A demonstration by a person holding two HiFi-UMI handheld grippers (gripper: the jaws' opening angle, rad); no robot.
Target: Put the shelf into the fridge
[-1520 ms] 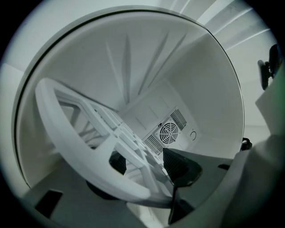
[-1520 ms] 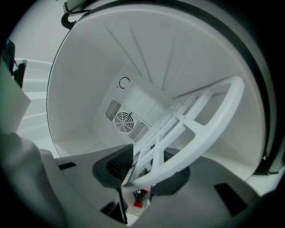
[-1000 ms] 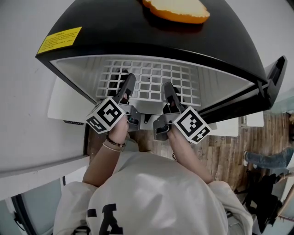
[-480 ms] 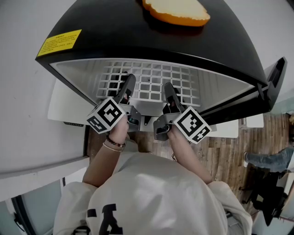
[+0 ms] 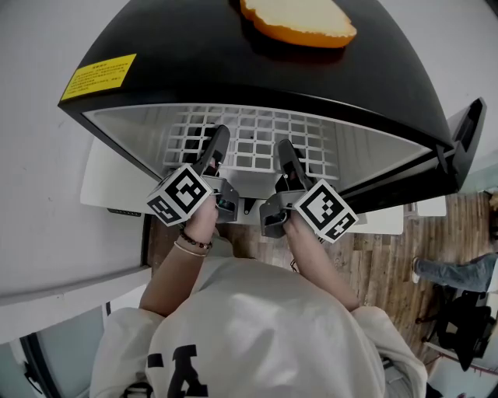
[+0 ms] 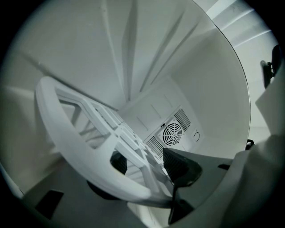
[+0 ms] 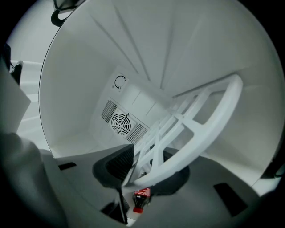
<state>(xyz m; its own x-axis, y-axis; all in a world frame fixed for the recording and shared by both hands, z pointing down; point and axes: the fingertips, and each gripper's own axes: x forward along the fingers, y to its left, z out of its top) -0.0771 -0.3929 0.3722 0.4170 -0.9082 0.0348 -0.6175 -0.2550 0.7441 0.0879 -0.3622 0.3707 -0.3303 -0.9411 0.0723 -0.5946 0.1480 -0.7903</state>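
The white grid shelf [image 5: 257, 140] lies level inside the open black fridge [image 5: 233, 62], its front rail toward me. My left gripper [image 5: 215, 149] and right gripper [image 5: 286, 157] reach in side by side, each shut on that front rail. In the left gripper view the thick white shelf rail [image 6: 89, 142] runs across between the dark pads of my left gripper [image 6: 149, 164]. In the right gripper view the shelf [image 7: 200, 129] slants up to the right, its rail clamped in my right gripper [image 7: 147, 169].
A round fan vent [image 7: 120, 122] sits on the fridge's white back wall. Below the shelf lies a small red-capped bottle [image 7: 140, 198]. The fridge door [image 5: 467, 132] stands open at the right. An orange and yellow object [image 5: 299, 19] rests on the fridge's top.
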